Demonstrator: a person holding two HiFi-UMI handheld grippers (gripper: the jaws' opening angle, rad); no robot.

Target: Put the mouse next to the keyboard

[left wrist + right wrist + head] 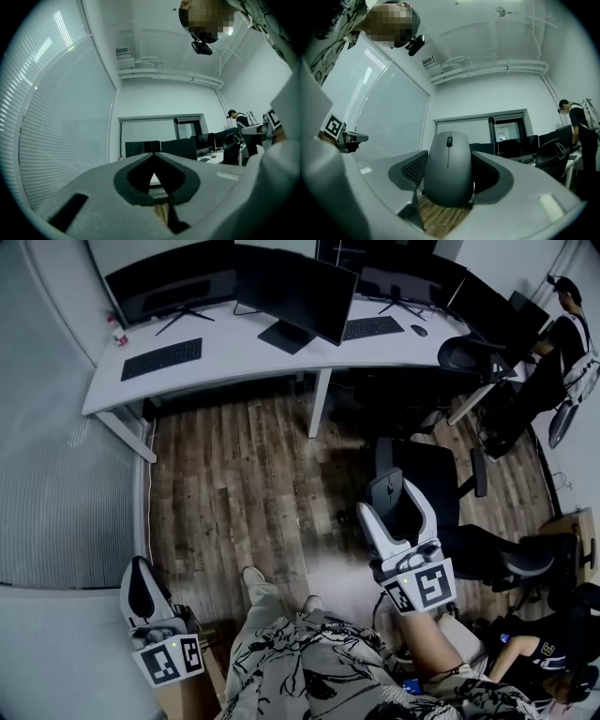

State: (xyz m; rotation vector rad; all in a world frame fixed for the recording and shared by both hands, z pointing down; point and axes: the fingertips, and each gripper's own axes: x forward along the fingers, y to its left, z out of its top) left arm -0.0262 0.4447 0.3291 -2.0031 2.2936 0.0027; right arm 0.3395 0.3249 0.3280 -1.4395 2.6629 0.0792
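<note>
My right gripper (386, 495) is held over the wooden floor and is shut on a grey mouse (384, 486). In the right gripper view the mouse (448, 168) stands upright between the two jaws, wheel end up. A black keyboard (161, 358) lies on the left part of the white desk (244, 352), far ahead of both grippers. My left gripper (141, 576) hangs low at my left side. Its jaws meet at the tips with nothing between them in the left gripper view (153, 157).
Black monitors (295, 292) stand on the desk, with a second keyboard (372, 328) and another mouse (419, 330) further right. Office chairs (427, 479) (469, 357) stand to the right. One person (572, 324) stands at the far right and another sits at the lower right (534, 652).
</note>
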